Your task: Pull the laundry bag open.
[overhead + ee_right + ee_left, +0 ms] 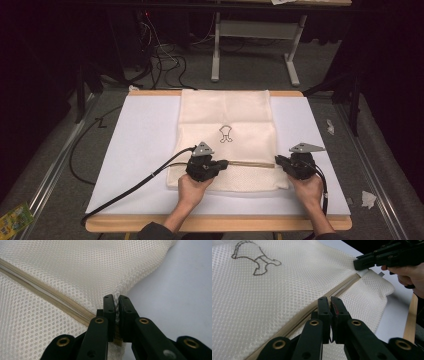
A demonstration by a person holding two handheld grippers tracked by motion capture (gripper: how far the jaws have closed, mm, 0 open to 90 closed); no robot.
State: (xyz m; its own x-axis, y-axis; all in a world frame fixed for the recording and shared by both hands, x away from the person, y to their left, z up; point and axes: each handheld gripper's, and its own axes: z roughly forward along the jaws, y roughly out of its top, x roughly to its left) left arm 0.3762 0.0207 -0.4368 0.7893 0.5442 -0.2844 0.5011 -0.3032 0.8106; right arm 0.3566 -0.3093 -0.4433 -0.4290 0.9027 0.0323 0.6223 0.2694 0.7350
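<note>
Both hand-held grippers pinch the cream mesh zipper bag (227, 135): left hand-held gripper (330, 305) on its tan zipper (45, 296), right hand-held gripper (116, 303) at the zipper's end; pull steadily along it.

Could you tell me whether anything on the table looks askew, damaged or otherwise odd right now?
Nothing looks damaged or spilled. The mesh bag lies flat and square on the white mat; its only unevenness is a small pucker at the zipper end, where the right gripper pinches the mesh.
</note>
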